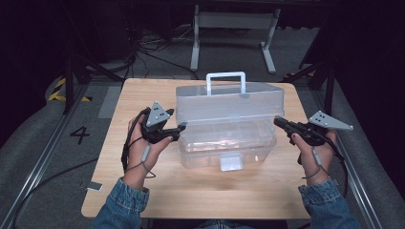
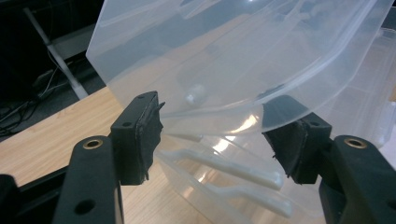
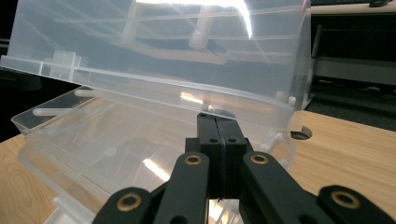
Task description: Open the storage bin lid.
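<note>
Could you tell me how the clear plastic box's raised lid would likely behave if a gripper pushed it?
The lid looks thin and see-through, so probably light and somewhat flexible. Standing open, it would likely swing on its hinge. Its glossy surface may be slippery.

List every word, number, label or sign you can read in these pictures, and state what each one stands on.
"4": a dark painted numeral on the grey floor left of the light wooden table, seen in the high view.
Yellow and black hazard stripes: a floor marking without words, farther back on the left.
Clear plastic storage box with a white handle: no label or brand can be read on it.
</note>
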